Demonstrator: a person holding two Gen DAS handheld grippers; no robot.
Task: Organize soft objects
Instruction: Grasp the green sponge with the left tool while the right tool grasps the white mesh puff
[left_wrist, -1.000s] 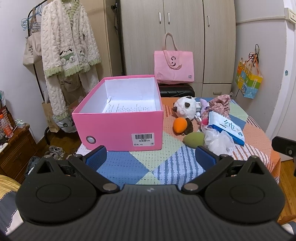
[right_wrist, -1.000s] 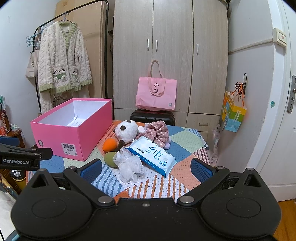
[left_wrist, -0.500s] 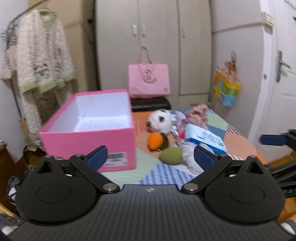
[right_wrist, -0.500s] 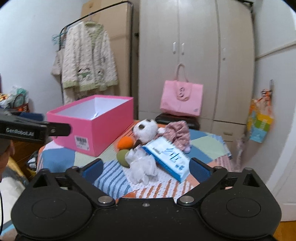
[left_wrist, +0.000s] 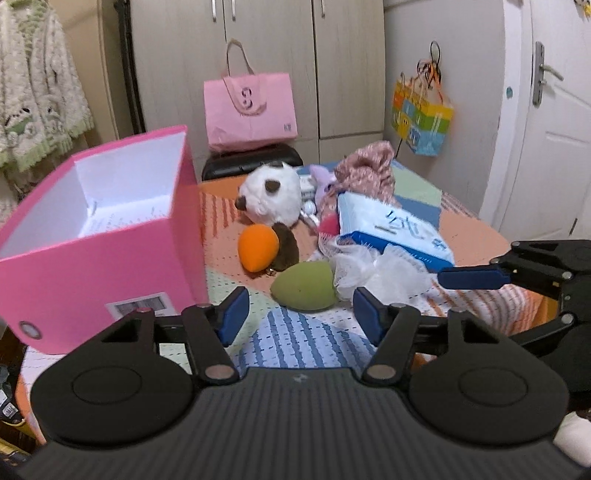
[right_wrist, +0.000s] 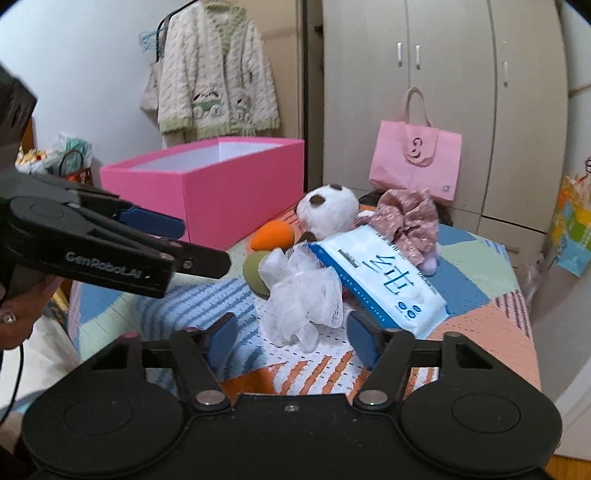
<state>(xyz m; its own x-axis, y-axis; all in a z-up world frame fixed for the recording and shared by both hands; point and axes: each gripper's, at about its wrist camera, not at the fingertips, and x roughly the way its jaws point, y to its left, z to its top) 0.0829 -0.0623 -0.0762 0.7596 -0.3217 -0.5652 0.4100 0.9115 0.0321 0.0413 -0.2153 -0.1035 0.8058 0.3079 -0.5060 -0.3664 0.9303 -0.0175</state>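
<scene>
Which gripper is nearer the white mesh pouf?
Right. The right gripper has the pouf just ahead, between its open fingers. The left gripper faces the green sponge, with the pouf to its right.

two low near views, shared table (left_wrist: 476, 229)

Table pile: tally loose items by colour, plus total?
Orange: 1, sponge
Green: 1, sponge
White: 2, panda plush, mesh pouf
Pink: 1, floral cloth
Blue-white: 1, wipes pack
Total: 6
</scene>
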